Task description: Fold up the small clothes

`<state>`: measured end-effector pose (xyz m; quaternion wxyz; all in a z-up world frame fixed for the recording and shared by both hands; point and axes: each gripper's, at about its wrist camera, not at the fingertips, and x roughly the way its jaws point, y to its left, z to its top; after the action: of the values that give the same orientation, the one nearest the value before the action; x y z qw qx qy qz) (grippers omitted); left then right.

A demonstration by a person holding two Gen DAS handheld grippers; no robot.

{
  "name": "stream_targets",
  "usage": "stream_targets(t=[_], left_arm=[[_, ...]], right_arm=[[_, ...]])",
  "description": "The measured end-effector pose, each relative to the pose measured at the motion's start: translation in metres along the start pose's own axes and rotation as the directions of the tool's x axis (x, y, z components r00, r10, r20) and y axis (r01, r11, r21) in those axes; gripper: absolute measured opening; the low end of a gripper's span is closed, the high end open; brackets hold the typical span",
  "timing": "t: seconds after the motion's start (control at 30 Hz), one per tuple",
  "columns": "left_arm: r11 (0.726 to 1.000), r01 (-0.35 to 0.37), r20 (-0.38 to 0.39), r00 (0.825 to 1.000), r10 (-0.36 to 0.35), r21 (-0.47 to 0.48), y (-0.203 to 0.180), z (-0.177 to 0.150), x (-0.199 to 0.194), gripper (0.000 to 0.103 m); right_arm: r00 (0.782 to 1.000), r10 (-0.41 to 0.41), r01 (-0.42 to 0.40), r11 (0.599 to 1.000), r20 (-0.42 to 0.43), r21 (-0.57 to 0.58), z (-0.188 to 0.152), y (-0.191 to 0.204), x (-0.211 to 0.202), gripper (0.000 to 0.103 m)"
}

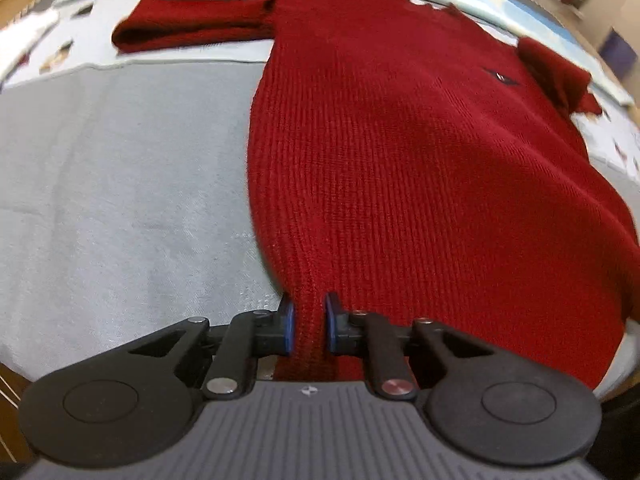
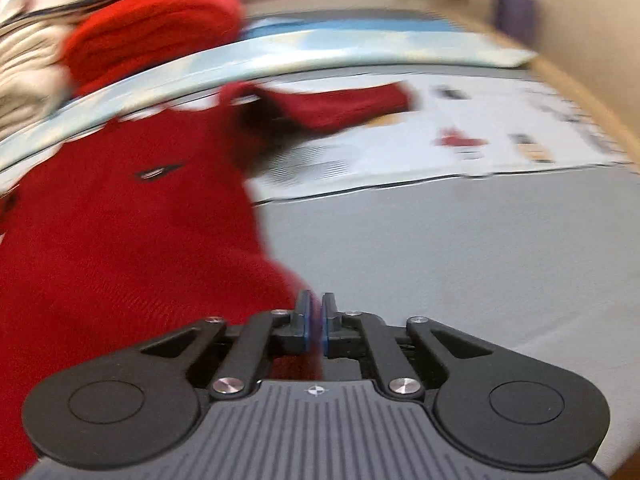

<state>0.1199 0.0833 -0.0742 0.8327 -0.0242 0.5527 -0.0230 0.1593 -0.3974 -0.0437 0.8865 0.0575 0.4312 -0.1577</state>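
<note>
Both claws pinch the hem of the red knit sweater (image 1: 400, 140) right at my lenses.

On my left feed the left claw (image 1: 309, 328) is clamped on a fold of the hem's left corner; on my right feed the right claw (image 2: 315, 324) has its pads nearly together on the right corner's thin edge. I see ribbed dark-red knit with a small dark chest emblem, body spread away from me over the grey bench (image 1: 120, 200), sleeves out to either side. Beyond it lie a printed sheet (image 2: 500, 128) and a pale blue board (image 2: 320, 56). Folded red and cream clothes (image 2: 120, 32) sit stacked further back, blurred.
</note>
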Motion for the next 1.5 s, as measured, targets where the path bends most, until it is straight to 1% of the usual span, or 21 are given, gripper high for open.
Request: stream_targets(t=[0.03,0.1,0.13,0.2,0.23,0.3,0.37,0.47,0.6,0.63,0.67,0.73,0.8,0.9,0.97,1.13,1.2,1.27,1.33,1.43,1.5], left_arm=[[1.000,-0.006,-0.002,1.000,0.006,-0.004,0.003,-0.001,-0.001,0.017],[0.999,-0.007,-0.022,1.000,0.006,-0.044,0.011,-0.001,0.001,0.025],[0.997,-0.005,-0.027,1.000,0.003,-0.076,0.018,0.000,0.003,0.030],[0.992,-0.007,-0.030,1.000,0.003,-0.130,0.025,0.001,0.004,0.045],[0.989,-0.011,-0.025,1.000,0.008,-0.145,0.027,0.001,0.003,0.046],[0.988,-0.018,-0.021,1.000,0.015,-0.155,0.027,0.005,0.003,0.050],[0.989,-0.016,-0.025,1.000,0.013,-0.149,0.026,0.006,0.005,0.050],[0.992,-0.020,-0.046,0.999,0.015,-0.123,0.021,0.005,0.013,0.050],[0.998,-0.014,-0.049,0.999,0.011,-0.065,0.014,0.003,0.015,0.024],[0.998,-0.013,-0.041,0.999,0.011,-0.054,0.012,0.003,0.013,0.021],[0.999,-0.009,-0.031,0.999,0.008,-0.042,0.012,0.002,0.011,0.018],[1.000,-0.004,-0.007,1.000,0.004,-0.027,0.011,0.001,0.005,0.016],[1.000,0.001,0.028,1.000,0.000,-0.020,0.011,-0.001,-0.004,0.016],[1.000,-0.017,0.019,1.000,0.018,-0.023,0.018,-0.005,-0.007,0.012],[0.998,-0.053,-0.034,0.998,0.053,-0.019,0.022,-0.007,0.004,0.013],[0.998,-0.061,0.018,0.998,0.061,-0.024,0.023,-0.007,-0.007,0.023],[0.995,-0.097,0.082,0.992,0.097,-0.013,0.020,-0.005,-0.017,0.023],[0.996,-0.085,0.118,0.989,0.085,0.000,0.017,-0.005,-0.023,0.023],[0.998,-0.061,0.112,0.992,0.059,0.018,0.013,-0.007,-0.022,0.023],[0.996,-0.080,0.057,0.995,0.077,0.036,0.009,-0.008,-0.011,0.040],[0.994,-0.108,0.021,0.994,0.107,0.019,0.011,-0.009,-0.006,0.051]], right_arm=[[0.999,0.024,-0.022,0.998,-0.028,0.065,0.001,-0.013,0.005,0.000],[0.978,0.177,-0.154,0.970,-0.112,0.187,-0.002,-0.030,0.018,0.000],[0.967,0.221,-0.192,0.959,-0.126,0.207,-0.004,-0.033,0.019,0.002],[0.964,0.238,-0.222,0.966,-0.118,0.137,-0.007,-0.025,0.015,0.008],[0.958,0.262,-0.250,0.963,-0.117,0.102,-0.009,-0.021,0.013,0.015],[0.940,0.315,-0.307,0.949,-0.130,0.076,-0.012,-0.016,0.012,0.057],[0.931,0.329,-0.325,0.944,-0.158,0.048,-0.015,-0.009,0.012,0.071],[0.924,0.306,-0.315,0.949,-0.230,-0.003,-0.021,0.001,0.019,0.072],[0.915,0.252,-0.284,0.957,-0.314,-0.061,-0.031,0.021,0.030,0.069],[0.915,0.248,-0.286,0.955,-0.317,-0.079,-0.036,0.025,0.026,0.067],[0.915,0.248,-0.290,0.953,-0.317,-0.091,-0.035,0.028,0.027,0.062],[0.907,0.272,-0.316,0.944,-0.322,-0.094,-0.035,0.030,0.027,0.035],[0.918,0.261,-0.307,0.944,-0.299,-0.120,-0.034,0.033,0.022,0.008],[0.907,0.304,-0.346,0.932,-0.291,-0.104,-0.033,0.033,0.017,0.007],[0.929,0.212,-0.258,0.959,-0.303,-0.120,-0.036,0.031,0.024,0.007],[0.942,0.201,-0.241,0.962,-0.268,-0.128,-0.033,0.033,0.019,0.009],[0.949,0.199,-0.232,0.966,-0.244,-0.116,-0.030,0.031,0.016,0.023],[0.956,0.193,-0.220,0.970,-0.220,-0.107,-0.028,0.028,0.015,0.035],[0.954,0.194,-0.224,0.968,-0.228,-0.114,-0.029,0.029,0.017,0.038],[0.936,0.194,-0.244,0.959,-0.295,-0.146,-0.036,0.036,0.025,0.039],[0.936,0.182,-0.243,0.953,-0.302,-0.179,-0.039,0.042,0.027,0.039]])
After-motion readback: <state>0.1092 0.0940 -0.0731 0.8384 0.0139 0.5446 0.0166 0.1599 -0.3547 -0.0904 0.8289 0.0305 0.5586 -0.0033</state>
